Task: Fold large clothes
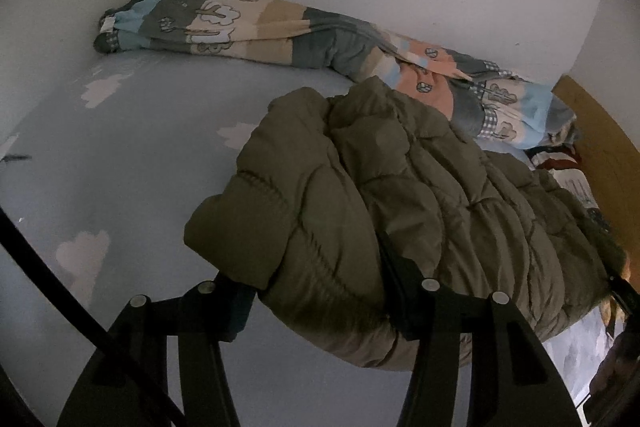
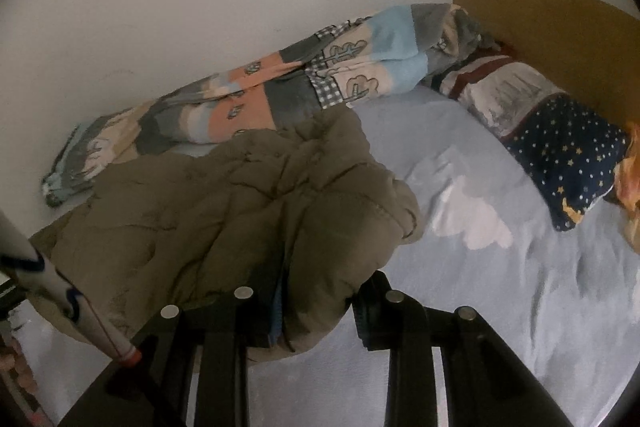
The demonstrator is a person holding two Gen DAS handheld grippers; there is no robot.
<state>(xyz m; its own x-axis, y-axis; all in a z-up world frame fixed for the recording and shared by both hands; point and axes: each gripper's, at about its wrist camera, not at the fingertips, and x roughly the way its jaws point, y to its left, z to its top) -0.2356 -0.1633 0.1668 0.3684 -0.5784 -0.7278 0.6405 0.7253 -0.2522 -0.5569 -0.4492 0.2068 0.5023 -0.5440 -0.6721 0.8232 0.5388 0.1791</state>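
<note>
A bulky olive-green puffer jacket (image 1: 400,187) lies bunched on a bed with a light blue sheet (image 1: 140,167). In the left wrist view my left gripper (image 1: 320,303) is shut on the jacket's thick near edge, which is lifted off the sheet and fills the gap between the black fingers. In the right wrist view the same jacket (image 2: 240,207) spreads left and ahead. My right gripper (image 2: 316,311) is shut on a fold of its near corner, which hangs between the fingers above the sheet (image 2: 500,287).
A rolled patchwork quilt (image 1: 248,23) runs along the white wall behind the jacket. A star-print pillow (image 2: 568,155) and a striped one lean on the wooden headboard (image 2: 560,27) at the right. A hand (image 2: 20,367) and a white cord are at the right view's lower left.
</note>
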